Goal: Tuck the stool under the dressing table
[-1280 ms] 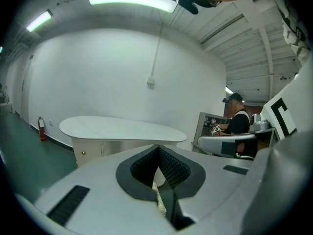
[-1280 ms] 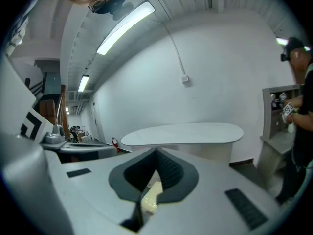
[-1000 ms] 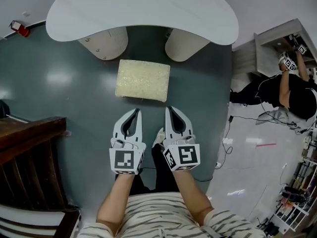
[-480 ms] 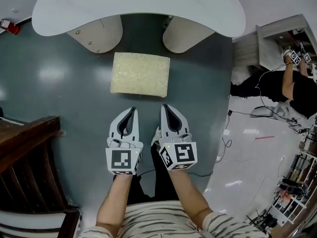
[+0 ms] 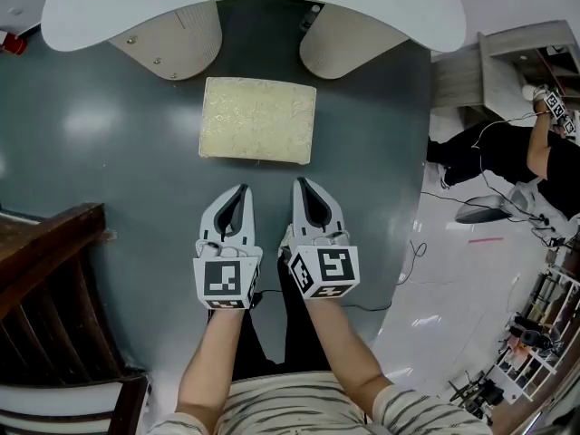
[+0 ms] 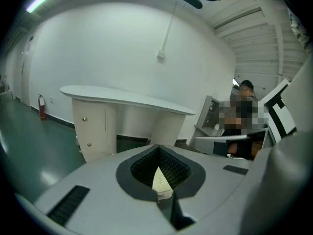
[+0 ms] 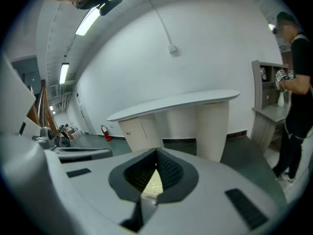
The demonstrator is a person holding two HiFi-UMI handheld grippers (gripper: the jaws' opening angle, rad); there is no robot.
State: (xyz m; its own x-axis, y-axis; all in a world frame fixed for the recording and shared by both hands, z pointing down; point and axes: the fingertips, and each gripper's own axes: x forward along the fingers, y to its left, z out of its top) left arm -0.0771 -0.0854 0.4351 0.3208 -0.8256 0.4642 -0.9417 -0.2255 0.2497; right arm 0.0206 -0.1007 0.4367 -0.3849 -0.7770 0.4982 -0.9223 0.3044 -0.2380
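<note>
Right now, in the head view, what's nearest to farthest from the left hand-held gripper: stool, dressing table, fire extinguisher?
1. Stool, just ahead of the left hand-held gripper.
2. Dressing table, farther ahead.
3. Fire extinguisher, far left.

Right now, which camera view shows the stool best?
The head view. It shows the whole cream top of the stool from above, in front of the dressing table and not yet under it. The two gripper views each show only a pale sliver of it through the opening between the jaws.
</note>
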